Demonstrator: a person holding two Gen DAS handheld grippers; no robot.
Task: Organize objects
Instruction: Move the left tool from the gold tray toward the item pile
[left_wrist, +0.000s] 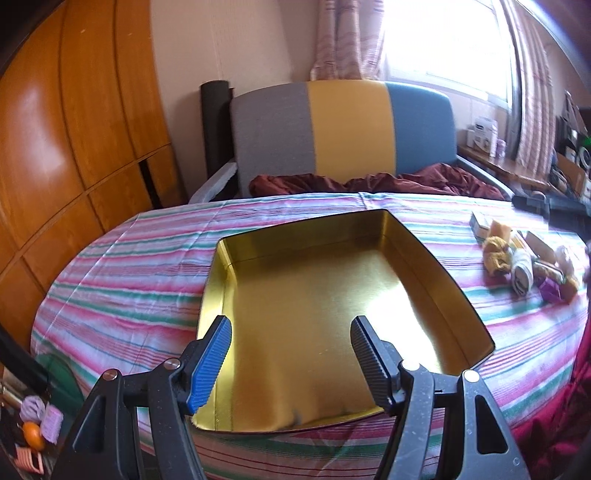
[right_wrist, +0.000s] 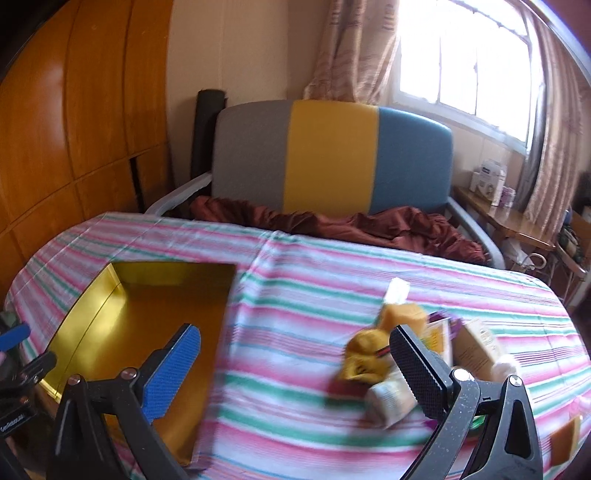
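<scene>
A shallow gold tin tray (left_wrist: 417, 254) lies on the striped tablecloth; it also shows in the right wrist view (right_wrist: 88, 291) at the left. My left gripper (left_wrist: 291, 332) is open and empty, hovering over the tray's near half. A pile of small items lies to the tray's right: a mustard-yellow rolled cloth (left_wrist: 496, 253), a white roll (left_wrist: 522, 273), small boxes (left_wrist: 480, 223). In the right wrist view, blurred, the yellow cloth (right_wrist: 360, 356) and white roll (right_wrist: 388, 398) sit just left of my right finger. My right gripper (right_wrist: 295, 343) is open and empty, between tray and pile.
The table (left_wrist: 129, 280) has a pink, green and white striped cloth. A grey, yellow and blue chair (left_wrist: 343, 129) with a dark red cloth (left_wrist: 369, 182) stands behind it. A wooden wardrobe (left_wrist: 74, 147) is at left. A cluttered side table (right_wrist: 498, 214) stands under the window.
</scene>
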